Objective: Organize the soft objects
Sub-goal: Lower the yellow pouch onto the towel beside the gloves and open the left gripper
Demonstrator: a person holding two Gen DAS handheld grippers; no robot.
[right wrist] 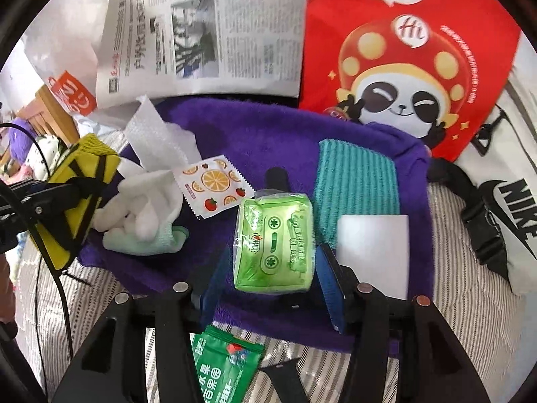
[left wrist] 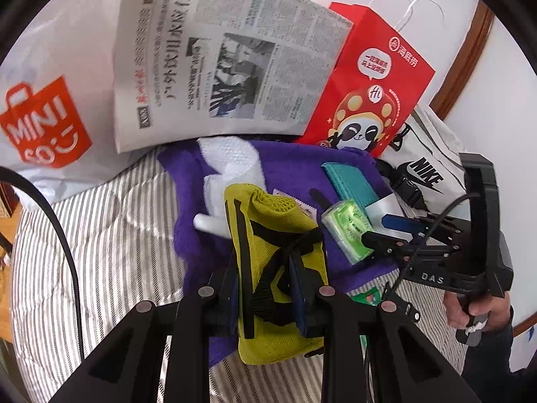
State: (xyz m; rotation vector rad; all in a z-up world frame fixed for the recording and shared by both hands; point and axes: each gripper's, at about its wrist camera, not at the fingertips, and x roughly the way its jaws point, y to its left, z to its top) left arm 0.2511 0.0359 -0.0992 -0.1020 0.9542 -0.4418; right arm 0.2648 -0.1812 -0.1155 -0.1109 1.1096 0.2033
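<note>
My left gripper [left wrist: 266,297] is shut on a yellow mesh pouch with black straps [left wrist: 268,252] and holds it above a purple towel [left wrist: 295,168]; the pouch also shows at the left of the right wrist view [right wrist: 77,194]. My right gripper [right wrist: 273,285] is open, its blue pads on either side of a green tissue pack [right wrist: 273,241] lying on the purple towel [right wrist: 251,134]; it also shows in the left wrist view [left wrist: 386,231]. On the towel also lie a white glove [right wrist: 141,211], a crumpled tissue [right wrist: 157,141], a fruit-print sachet [right wrist: 214,184], a teal cloth [right wrist: 355,184] and a white card [right wrist: 372,252].
A newspaper [left wrist: 218,57], a red panda paper bag [left wrist: 369,84], a white MINISO bag [left wrist: 43,124] and a white Nike bag [left wrist: 426,168] lean behind the towel. A green snack packet [right wrist: 225,362] lies on the striped bedding [left wrist: 110,252] near me.
</note>
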